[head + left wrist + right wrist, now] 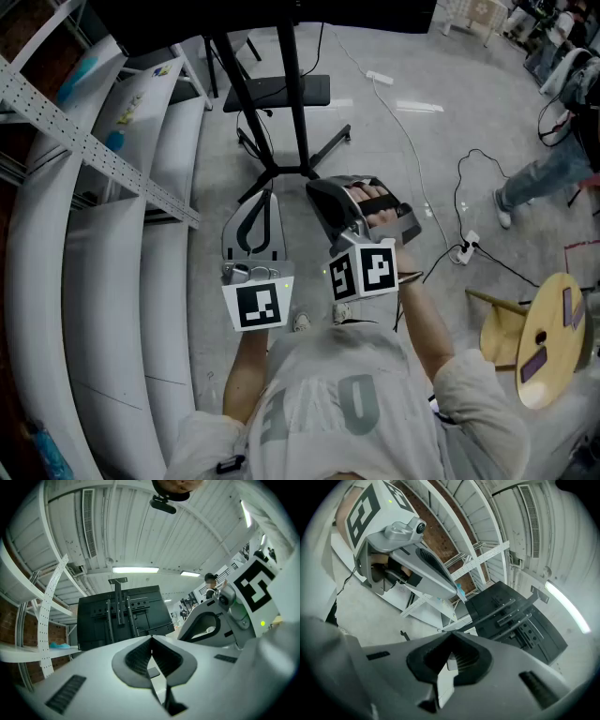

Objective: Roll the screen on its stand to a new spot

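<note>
Both sets of jaws pressed together, nothing between. Left gripper point(151, 640) and right gripper point(451, 643) hover apart from the screen point(124, 616), ahead of them on its stand point(292, 103). Probably lining up a push.

The screen point(124, 616) and its stand point(291, 103) are black. The marker cubes point(258, 305) show black squares on white. The round stool point(546, 323) is pale wood; the floor point(422, 169) grey.

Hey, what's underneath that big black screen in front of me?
Under the screen a black post runs down past a flat black shelf to splayed legs on the grey floor. Whether the legs end in wheels is too small to tell. The screen covers the post's top.
</note>
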{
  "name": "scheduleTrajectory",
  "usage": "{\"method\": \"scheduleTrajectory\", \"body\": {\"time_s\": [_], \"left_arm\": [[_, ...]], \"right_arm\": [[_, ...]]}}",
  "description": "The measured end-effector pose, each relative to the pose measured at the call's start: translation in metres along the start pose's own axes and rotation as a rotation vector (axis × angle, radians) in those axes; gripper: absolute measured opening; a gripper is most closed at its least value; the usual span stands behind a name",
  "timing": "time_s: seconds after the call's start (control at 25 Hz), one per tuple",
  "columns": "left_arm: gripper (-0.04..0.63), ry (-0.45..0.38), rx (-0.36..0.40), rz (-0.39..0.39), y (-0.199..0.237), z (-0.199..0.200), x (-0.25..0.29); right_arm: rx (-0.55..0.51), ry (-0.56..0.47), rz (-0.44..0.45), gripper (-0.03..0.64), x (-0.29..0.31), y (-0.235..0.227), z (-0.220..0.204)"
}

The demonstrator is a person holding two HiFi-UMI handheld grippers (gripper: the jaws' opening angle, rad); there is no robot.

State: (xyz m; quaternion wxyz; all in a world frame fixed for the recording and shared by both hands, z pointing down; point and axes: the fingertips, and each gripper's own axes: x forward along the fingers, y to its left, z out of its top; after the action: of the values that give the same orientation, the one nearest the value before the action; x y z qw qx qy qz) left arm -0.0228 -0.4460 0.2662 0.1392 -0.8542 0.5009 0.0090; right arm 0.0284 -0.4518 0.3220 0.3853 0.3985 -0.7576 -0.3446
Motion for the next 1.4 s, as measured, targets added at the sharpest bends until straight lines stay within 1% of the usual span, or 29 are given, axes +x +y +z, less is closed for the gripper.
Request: {"method": "scheduleTrajectory", "body": {"time_s": [0.12,0.24,0.36,0.56,0.72,0.88,1.12,1.4], "left_arm": [[0.014,0.007,0.001,0.006,0.001,0.0,0.001],[0.014,0.009,0.002,0.018,0.001,0.0,0.005],[0.014,0.005,0.008,0.021,-0.003,0.001,0.011],[0.014,0.013,0.018,0.033,-0.014,-0.001,0.025],[0.014,0.016,0.038,0.054,-0.025,-0.002,0.035],[0.014,0.018,0.018,0.069,-0.027,-0.004,0.046],[0.014,0.014,0.032,0.1,-0.012,-0.006,0.071],[0.014,0.007,0.018,0.086,0.014,-0.034,0.122]], "right_arm": [[0.029,-0.012,-0.001,0.018,0.0,-0.002,-0.002],[0.103,-0.043,0.008,0.018,-0.001,-0.002,-0.004],[0.145,-0.055,0.016,0.018,-0.002,0.0,-0.012],[0.255,-0.121,-0.004,0.018,-0.003,-0.008,-0.028],[0.259,-0.148,0.001,0.018,-0.003,-0.012,-0.045],[0.284,-0.154,0.02,0.018,0.005,-0.012,-0.062],[0.336,-0.182,0.014,0.02,0.023,-0.032,-0.074],[0.343,-0.153,-0.003,0.02,0.073,-0.053,-0.096]]}}
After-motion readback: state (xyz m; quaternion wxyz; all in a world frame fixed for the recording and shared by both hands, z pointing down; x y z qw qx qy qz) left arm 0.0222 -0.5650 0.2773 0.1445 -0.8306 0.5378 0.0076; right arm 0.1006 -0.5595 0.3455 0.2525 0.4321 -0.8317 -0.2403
